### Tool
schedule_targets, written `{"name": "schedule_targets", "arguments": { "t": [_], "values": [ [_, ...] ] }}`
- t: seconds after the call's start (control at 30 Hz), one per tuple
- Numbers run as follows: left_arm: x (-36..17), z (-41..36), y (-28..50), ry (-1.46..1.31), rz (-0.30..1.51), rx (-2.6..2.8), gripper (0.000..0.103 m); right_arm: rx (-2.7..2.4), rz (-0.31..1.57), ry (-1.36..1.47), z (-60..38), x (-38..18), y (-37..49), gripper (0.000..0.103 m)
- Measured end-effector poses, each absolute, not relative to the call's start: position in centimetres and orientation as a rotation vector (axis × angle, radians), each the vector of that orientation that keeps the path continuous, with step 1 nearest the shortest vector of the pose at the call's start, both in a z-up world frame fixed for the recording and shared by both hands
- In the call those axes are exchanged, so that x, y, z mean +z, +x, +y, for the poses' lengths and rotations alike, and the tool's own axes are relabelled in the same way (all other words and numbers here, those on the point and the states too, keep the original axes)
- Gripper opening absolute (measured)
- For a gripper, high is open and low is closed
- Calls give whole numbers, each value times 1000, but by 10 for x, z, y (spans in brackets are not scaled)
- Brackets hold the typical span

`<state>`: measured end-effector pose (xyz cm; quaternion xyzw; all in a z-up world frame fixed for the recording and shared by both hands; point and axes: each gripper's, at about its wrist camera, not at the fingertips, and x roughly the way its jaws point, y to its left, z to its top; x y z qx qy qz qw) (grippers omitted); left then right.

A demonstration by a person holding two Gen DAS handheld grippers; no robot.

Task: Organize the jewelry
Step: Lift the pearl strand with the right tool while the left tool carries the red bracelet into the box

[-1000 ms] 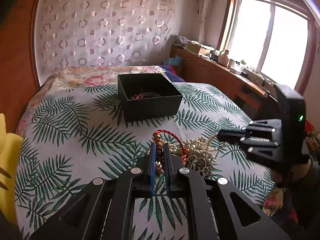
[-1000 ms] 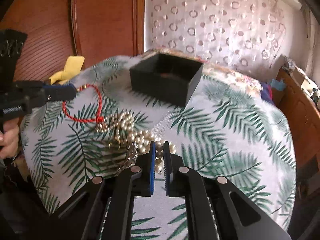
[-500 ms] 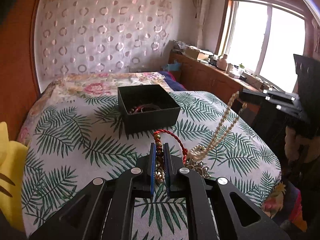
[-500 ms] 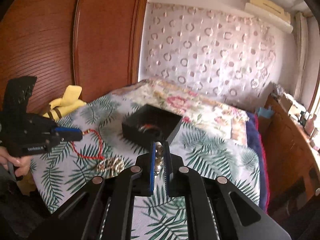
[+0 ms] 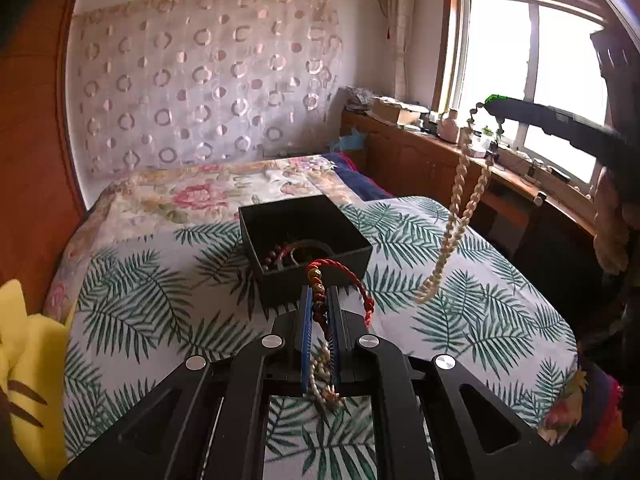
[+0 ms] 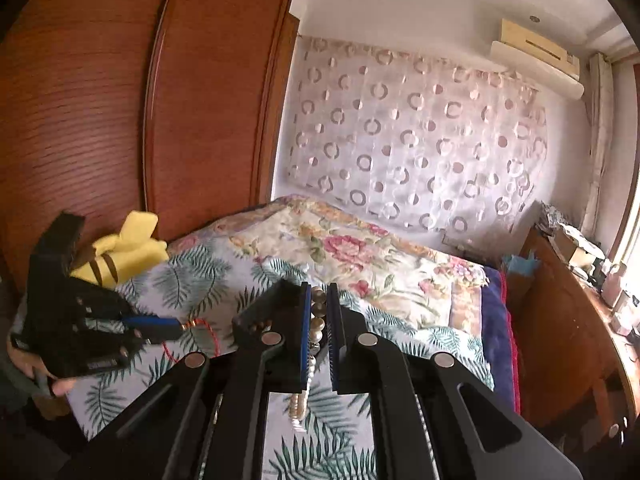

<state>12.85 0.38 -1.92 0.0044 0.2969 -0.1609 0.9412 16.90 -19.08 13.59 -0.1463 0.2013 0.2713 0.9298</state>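
A black open box (image 5: 304, 248) with several bracelets inside sits on the leaf-print bed cover. My left gripper (image 5: 319, 298) is shut on a red cord bracelet (image 5: 352, 280) with brown and gold beads, held just in front of the box; pale beads hang under its fingers. My right gripper (image 6: 319, 300) is shut on a pearl necklace (image 6: 316, 320) and holds it high. In the left wrist view the necklace (image 5: 460, 208) hangs in a long loop from the right gripper (image 5: 486, 104), right of the box. In the right wrist view the left gripper (image 6: 176, 326) is low at the left.
A yellow plush toy (image 5: 24, 356) lies at the bed's left edge, by the wooden wardrobe (image 6: 120, 100). A floral quilt (image 5: 208, 188) covers the far half of the bed. A wooden sideboard with clutter (image 5: 440, 148) runs under the window at the right.
My right gripper has lifted the pearl necklace clear of the bed, and it now hangs free. My left gripper has risen with the red bracelet and moved closer to the box.
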Motion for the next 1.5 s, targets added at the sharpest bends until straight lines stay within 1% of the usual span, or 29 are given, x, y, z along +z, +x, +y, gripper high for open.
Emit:
{"name": "schedule_targets", "arguments": {
  "t": [0.5,0.8,1.1,1.5],
  "values": [
    [3,6,174,25,576,-290,6,512,341,-341,-163,179,220,8],
    [-13,4,207,41,616,-284,6,515,330,-328,-157,181,256,8],
    [-33,10,240,26,665,-271,6,546,394,-321,-147,146,298,8],
    [-41,8,278,51,696,-258,6,610,578,-320,-134,58,328,9]
  ]
}}
